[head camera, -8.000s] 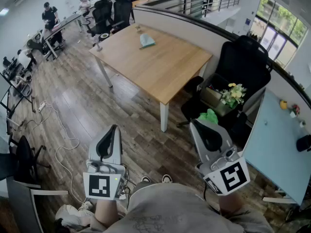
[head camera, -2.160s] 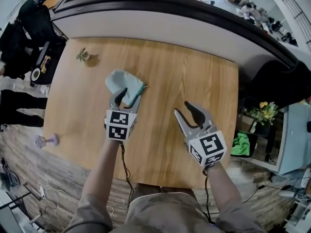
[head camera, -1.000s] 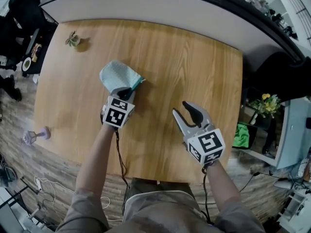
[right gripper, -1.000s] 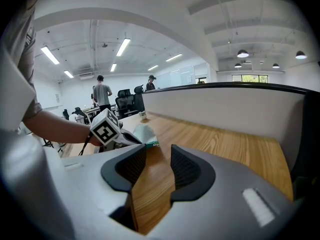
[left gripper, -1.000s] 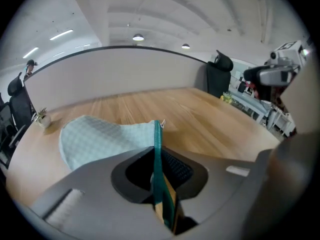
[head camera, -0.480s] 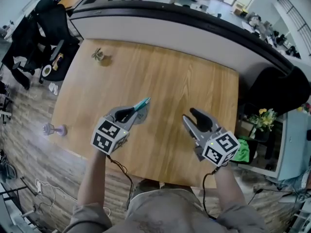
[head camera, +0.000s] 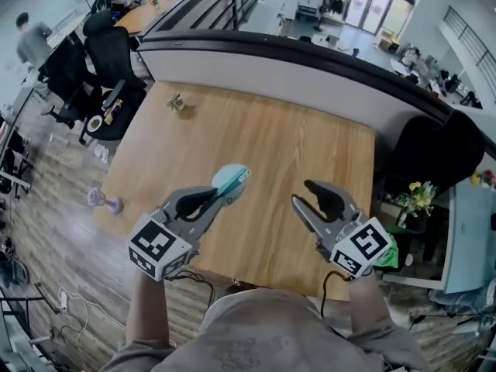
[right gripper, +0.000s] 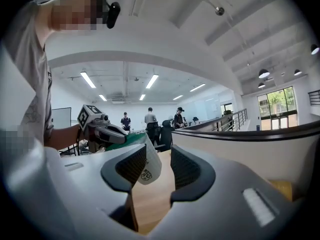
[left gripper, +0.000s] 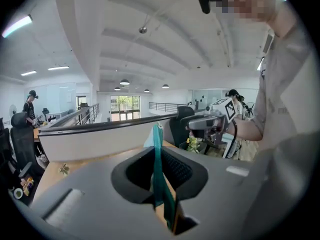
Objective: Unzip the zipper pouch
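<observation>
Left gripper (head camera: 208, 201) is clamped on one end of the pouch (head camera: 229, 180). Its own view shows the jaws nearly together with the pouch (left gripper: 158, 159) pinched edge-on between the pads. The pouch is up in the air above the near-left part of the table (head camera: 294, 138) and isn't touching the wood.

Handling, as a guess: thin, soft fabric and v. light. It sticks out from the jaws w/o drooping much, so there's some body to it, but it will prob. fold or twist if pulled off-line. It isn't fragile. The cloth could slip through a light pinch, so the hold should be firm and close to the zip end. The left grip already anchors one end. The other hold wants to be on the zip tab, which is too small to pick out here.

Direction: the long axis runs along the left gripper's line, from near-left out to far-right. The free end points far-right, roughly toward the gap in front of the other gripper. The flat faces stand about upright, with a teal strip along one long edge that is likely the zip band.

Right gripper (head camera: 312, 198) is to the right, apart from the pouch, with jaws spread and nothing between the pads. In its own view the pale pouch (right gripper: 148, 166) shows beyond the jaws, not inside them.
</observation>
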A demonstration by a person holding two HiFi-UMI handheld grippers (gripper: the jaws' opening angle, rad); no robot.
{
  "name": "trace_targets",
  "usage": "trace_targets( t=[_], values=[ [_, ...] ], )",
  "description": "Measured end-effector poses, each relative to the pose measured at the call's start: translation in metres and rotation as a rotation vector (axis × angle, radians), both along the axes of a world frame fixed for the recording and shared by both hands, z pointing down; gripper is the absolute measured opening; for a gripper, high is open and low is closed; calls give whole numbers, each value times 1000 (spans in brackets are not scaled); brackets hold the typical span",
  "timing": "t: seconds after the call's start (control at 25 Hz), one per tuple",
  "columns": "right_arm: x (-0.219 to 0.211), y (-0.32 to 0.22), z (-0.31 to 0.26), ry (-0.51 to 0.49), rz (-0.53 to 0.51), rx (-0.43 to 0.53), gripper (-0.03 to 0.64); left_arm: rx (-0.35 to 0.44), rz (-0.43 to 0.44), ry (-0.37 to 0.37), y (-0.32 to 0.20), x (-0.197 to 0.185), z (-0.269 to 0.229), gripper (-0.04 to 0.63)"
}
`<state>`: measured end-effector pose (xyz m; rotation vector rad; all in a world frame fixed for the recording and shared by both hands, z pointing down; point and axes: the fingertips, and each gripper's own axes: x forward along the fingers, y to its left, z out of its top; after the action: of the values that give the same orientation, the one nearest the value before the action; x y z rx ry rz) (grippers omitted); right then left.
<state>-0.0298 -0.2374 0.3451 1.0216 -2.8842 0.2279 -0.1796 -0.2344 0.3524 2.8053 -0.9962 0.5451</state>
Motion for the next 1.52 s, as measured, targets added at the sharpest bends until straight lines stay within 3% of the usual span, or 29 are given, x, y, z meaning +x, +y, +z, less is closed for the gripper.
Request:
trace_targets(
  t=[0.2,0.36,0.48,0.6,0.8,1.0,1.12,1.16,1.24,1.36,1.52],
  values=[
    [-9,36,-21,-40,-124,28,164,55,36,19,36,11,-26,35],
    [-12,52,-28,-33,-190,73,164,22,108,28,60,27,-34,35],
    [-24,75,-35,-37,-345,123,164,7,164,53,74,36,-39,35],
    [-35,94,-33,-16,-462,91,166,-32,213,109,88,40,-45,35],
    [-44,96,-41,18,-537,117,166,-47,304,122,101,44,-49,35],
    [-58,112,-39,37,-691,102,166,-70,405,164,114,46,-46,36],
    [-64,111,-40,-20,-697,67,151,-58,467,206,116,43,-43,37],
    [-66,111,-39,-38,-699,49,115,-80,468,229,115,40,-41,37],
    [-69,111,-34,-52,-700,14,58,-139,444,275,109,34,-33,37],
    [-77,104,-24,-25,-641,2,37,-173,388,287,99,26,-20,38],
    [-81,85,-17,24,-497,-14,32,-63,286,236,80,17,-25,85]
  ],
)
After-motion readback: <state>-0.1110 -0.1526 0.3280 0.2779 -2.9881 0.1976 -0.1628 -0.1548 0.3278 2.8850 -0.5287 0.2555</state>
